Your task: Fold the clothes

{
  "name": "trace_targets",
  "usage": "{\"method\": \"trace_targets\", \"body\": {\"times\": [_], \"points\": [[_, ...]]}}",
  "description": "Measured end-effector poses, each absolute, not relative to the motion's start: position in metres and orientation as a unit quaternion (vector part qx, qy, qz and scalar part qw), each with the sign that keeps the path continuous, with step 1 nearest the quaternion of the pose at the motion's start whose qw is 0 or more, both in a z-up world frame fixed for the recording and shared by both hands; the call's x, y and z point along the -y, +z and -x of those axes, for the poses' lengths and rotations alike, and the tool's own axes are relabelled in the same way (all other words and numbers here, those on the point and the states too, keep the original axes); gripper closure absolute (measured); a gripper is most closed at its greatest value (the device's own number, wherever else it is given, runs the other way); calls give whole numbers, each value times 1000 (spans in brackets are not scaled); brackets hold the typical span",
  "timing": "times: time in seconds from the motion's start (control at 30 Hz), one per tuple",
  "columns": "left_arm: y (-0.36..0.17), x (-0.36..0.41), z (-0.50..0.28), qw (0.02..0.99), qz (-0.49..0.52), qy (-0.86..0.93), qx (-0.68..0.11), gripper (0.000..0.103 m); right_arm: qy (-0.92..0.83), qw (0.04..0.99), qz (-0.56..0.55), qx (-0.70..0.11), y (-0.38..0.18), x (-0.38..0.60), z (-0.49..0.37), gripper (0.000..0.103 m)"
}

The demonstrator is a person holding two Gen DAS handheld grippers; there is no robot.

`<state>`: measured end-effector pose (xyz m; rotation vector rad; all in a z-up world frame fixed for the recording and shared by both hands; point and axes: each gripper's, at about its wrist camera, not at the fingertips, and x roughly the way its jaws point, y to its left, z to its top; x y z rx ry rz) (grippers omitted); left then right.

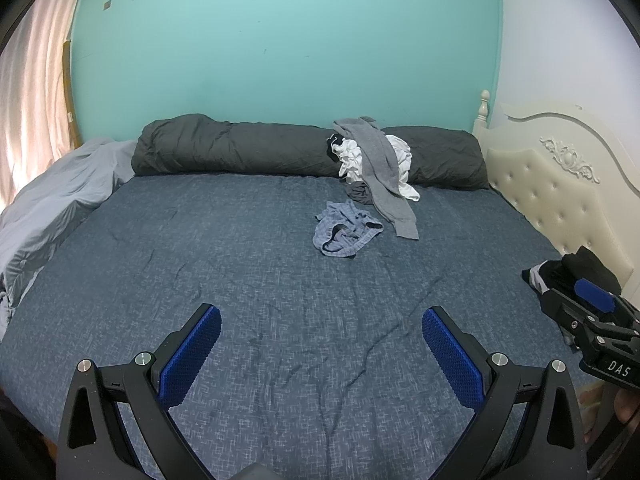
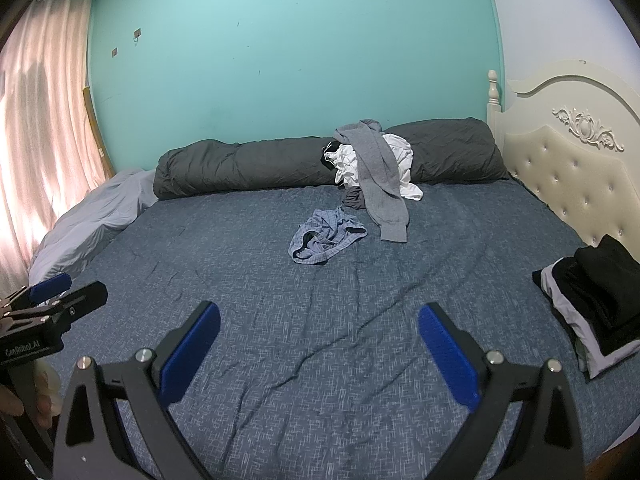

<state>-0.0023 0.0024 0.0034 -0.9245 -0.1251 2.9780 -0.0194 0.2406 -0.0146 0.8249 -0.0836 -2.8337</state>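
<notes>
Nearest in the left wrist view, the left gripper is held above the blue sheet, its blue pads spread wide with nothing between them. In the right wrist view the right gripper is likewise held over the sheet, its fingers parted and empty. Each tool is caught at the edge of the other's view, with part of a hand seen at its grip. Only wrinkled sheet lies below both grippers.

At the right edge of the bed, near the headboard, a folded stack is seen: black pieces laid on top of a pale grey one. It lies well apart from the loose clothes.

Further out, near the middle of the bed, blue checked shorts lie crumpled on the sheet. Just beside them, on their right, the end of a grey sweater rests flat on the sheet; the sweater is draped up and over a heap of clothes, in which white cloth and a dark piece can be made out.

The heap leans against a dark rolled quilt laid along the teal wall. At the left a light grey cover is bunched below a pink curtain.
</notes>
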Motion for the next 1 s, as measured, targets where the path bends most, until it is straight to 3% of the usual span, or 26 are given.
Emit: {"method": "trace_targets", "body": {"times": [0.5, 1.0], "points": [[-8, 1, 14, 4, 296, 954, 37, 0, -952, 96, -290, 28, -29, -237, 32, 3], [-77, 29, 80, 10, 340, 938, 68, 0, -935, 98, -340, 15, -86, -219, 90, 3]]}}
